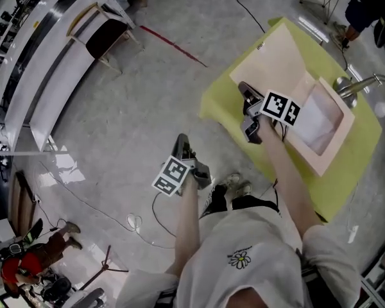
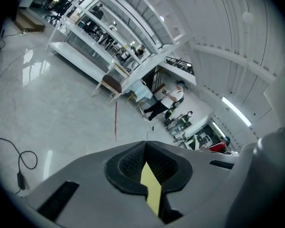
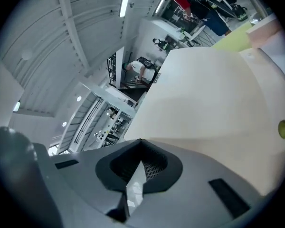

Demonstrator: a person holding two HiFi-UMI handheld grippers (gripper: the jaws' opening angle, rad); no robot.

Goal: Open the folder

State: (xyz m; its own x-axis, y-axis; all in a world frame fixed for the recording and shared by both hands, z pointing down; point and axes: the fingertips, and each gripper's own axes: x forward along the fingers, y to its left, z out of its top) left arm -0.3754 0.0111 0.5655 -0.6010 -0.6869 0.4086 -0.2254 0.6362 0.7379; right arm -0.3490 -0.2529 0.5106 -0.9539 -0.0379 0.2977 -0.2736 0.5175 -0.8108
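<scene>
The folder (image 1: 279,59) was laid on the yellow-green tabletop (image 1: 218,101), on the person's right side. Its wide cream flap was spread toward the far side. A white sheet (image 1: 317,119) was seen inside a cream frame next to the flap. Whether the folder was fully opened could not be told from above.

The right gripper (image 1: 249,113) was held over the near edge of the folder. In the right gripper view its jaws were seen pressed together with nothing between them, and the view ahead was filled by the folder's cream face. The left gripper (image 1: 187,156) was held well apart from the tabletop, over the floor (image 1: 128,108). Its jaws were closed together too, and nothing was held in them.

It was judged that no part of the folder had been gripped yet. For the step to be done well, the right jaws would have to be spread apart first. Then they should be slid over one loose edge, so that only the top flap was pinched. The flap should be lifted slowly and swung over like a book cover, not pulled straight up. The left gripper would best be brought to the tabletop and pressed on the lower part, so that the folder was not dragged along. If the thin card was pinched too near a corner, it could be bent or could slip out.
</scene>
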